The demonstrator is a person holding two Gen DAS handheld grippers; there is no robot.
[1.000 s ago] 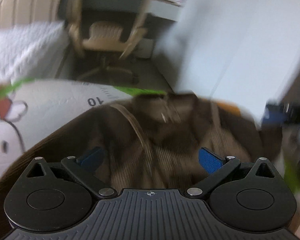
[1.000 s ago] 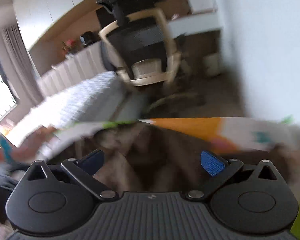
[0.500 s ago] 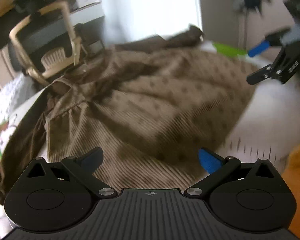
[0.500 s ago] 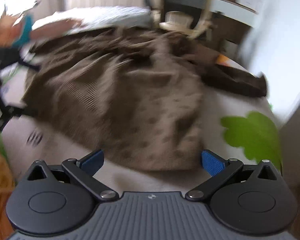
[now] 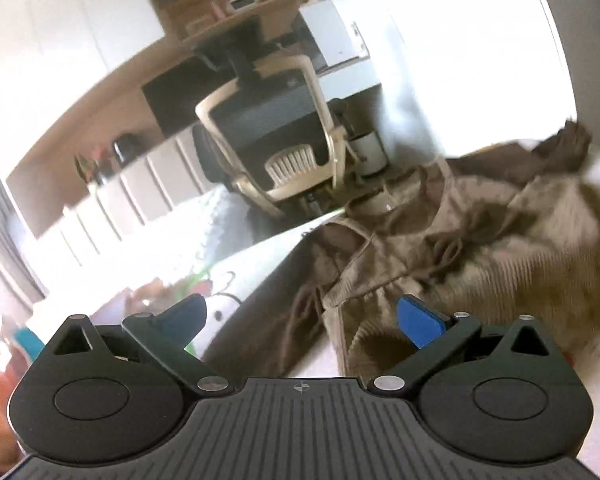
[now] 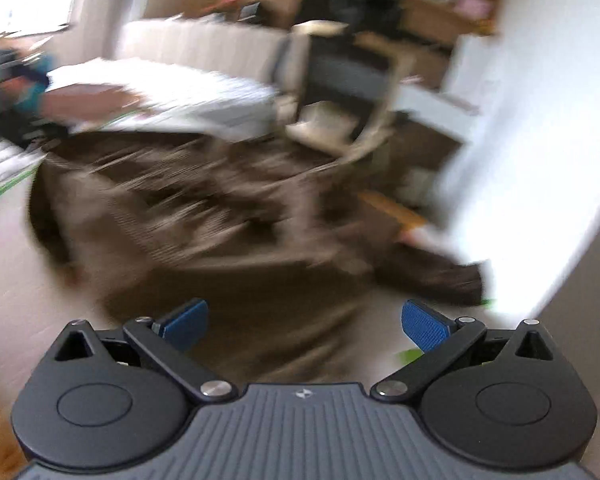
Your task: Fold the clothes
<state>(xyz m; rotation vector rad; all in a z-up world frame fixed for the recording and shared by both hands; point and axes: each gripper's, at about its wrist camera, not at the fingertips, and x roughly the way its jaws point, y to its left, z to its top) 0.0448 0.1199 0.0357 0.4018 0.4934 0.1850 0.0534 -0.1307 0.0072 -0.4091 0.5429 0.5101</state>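
Note:
A brown corduroy dress (image 5: pixel 475 232) lies rumpled on a pale printed mat (image 5: pixel 256 268). Its darker sleeve (image 5: pixel 276 332) trails toward the near edge. My left gripper (image 5: pixel 301 316) hovers open over that sleeve and the gathered waist, with nothing between its blue pads (image 5: pixel 417 320). In the blurred right wrist view the same dress (image 6: pixel 204 220) spreads ahead, a dark sleeve (image 6: pixel 427 272) stretching right. My right gripper (image 6: pixel 305 322) is open above the dress's near hem, holding nothing. The left gripper and a person's forearm (image 6: pixel 88 100) show at the far left.
A beige office chair (image 5: pixel 284 152) stands beyond the mat, in front of a desk with shelves. A white quilted bed (image 6: pixel 188 96) runs along the left. A white wall (image 6: pixel 539 140) borders the right side.
Both cameras have swung: the left one turned left and down toward the dress's sleeve side, the right one moved in lower over the hem. Both grippers stayed open.

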